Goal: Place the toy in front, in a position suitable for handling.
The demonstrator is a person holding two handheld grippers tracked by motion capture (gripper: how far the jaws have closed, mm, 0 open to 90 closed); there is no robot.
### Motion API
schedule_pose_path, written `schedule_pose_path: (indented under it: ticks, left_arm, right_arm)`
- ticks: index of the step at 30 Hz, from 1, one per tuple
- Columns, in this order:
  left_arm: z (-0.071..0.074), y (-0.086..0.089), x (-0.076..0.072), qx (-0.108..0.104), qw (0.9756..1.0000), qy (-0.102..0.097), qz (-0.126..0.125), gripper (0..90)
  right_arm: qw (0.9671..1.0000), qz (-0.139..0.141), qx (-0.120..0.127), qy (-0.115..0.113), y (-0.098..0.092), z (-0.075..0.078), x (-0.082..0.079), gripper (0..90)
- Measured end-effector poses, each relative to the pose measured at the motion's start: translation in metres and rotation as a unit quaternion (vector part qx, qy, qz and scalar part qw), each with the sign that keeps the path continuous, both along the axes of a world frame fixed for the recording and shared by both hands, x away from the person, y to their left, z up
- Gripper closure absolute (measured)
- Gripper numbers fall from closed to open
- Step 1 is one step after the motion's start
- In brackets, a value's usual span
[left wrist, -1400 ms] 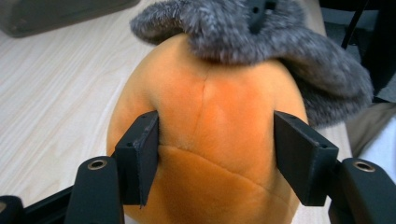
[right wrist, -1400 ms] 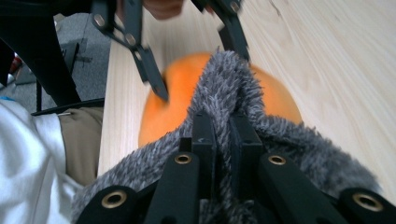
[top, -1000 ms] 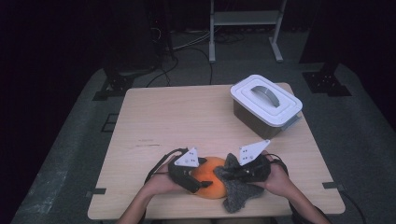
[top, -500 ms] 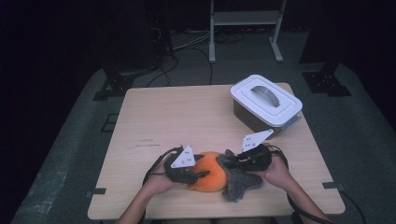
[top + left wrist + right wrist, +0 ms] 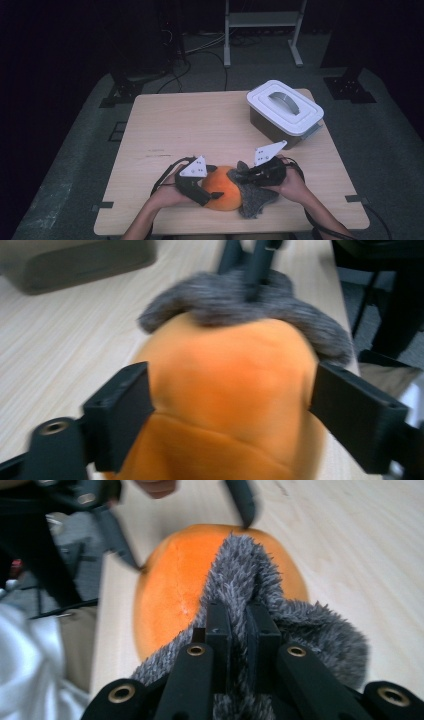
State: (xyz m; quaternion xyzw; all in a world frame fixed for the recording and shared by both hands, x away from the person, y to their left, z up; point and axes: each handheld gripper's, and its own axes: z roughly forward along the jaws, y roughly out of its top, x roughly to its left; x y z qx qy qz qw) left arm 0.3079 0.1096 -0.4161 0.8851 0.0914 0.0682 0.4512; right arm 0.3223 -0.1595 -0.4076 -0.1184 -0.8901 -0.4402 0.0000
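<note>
High view: an orange plush (image 5: 224, 194) with a grey furry part (image 5: 252, 196) lies at the counter's (image 5: 200, 125) near edge, between both grippers; left gripper view: left gripper (image 5: 230, 405), fingers just opened, straddles the orange body; right gripper view: right gripper (image 5: 239, 622) fingers pinch the grey fur.
</note>
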Motion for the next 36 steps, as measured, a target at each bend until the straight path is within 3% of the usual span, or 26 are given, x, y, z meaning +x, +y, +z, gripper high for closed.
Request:
schedule_pose_path:
  ticks: [2, 5, 8, 10, 12, 21, 24, 28, 30, 36]
  left_arm:
    - [-0.004, -0.002, 0.001, 0.003, 0.9999, 0.013, -0.006, 12.4]
    - [-0.006, -0.004, -0.001, 0.016, 0.9998, 0.005, -0.008, 23.3]
    - [-0.005, -0.004, -0.004, 0.025, 0.9995, -0.013, -0.014, 34.3]
    - [-0.005, -0.002, -0.005, 0.031, 0.9991, -0.023, -0.018, 37.8]
    - [-0.006, 0.0, -0.005, 0.028, 0.9992, -0.021, -0.019, 39.9]
    - [-0.006, 0.001, -0.007, 0.027, 0.9992, -0.02, -0.023, 40.3]
    - [-0.005, -0.002, -0.009, 0.033, 0.9987, -0.03, -0.026, 40.1]
    - [-0.002, -0.005, -0.013, 0.037, 0.9979, -0.042, -0.033, 40.1]
    - [-0.001, -0.007, -0.015, 0.044, 0.997, -0.051, -0.038, 40.3]
    - [-0.003, -0.003, -0.014, 0.037, 0.9975, -0.047, -0.036, 41.5]
  right_arm:
    - [1.0, 0.009, -0.001, 0.003, -0.001, 0.001, -0.002, 81.3]
    - [1.0, 0.004, 0.004, 0.002, -0.002, 0.006, -0.001, 81.2]
    - [0.9998, -0.019, 0.01, 0.001, 0.001, 0.011, 0.004, 81.3]
    - [0.9996, -0.023, 0.009, 0.012, 0.004, 0.012, 0.009, 81.3]
    - [0.9993, -0.022, 0.008, 0.03, 0.004, 0.008, 0.014, 81.3]
    - [0.9973, -0.05, -0.006, 0.053, -0.023, -0.011, 0.01, 81.3]
    - [0.9969, -0.052, 0.004, 0.06, -0.028, -0.012, 0.007, 81.3]
    - [0.9978, -0.044, 0.012, 0.047, -0.019, 0.0, 0.01, 81.4]
    - [0.9987, -0.037, 0.003, 0.035, -0.008, 0.007, 0.015, 81.3]
    - [0.9978, -0.035, -0.007, 0.055, 0.003, 0.007, 0.03, 81.4]
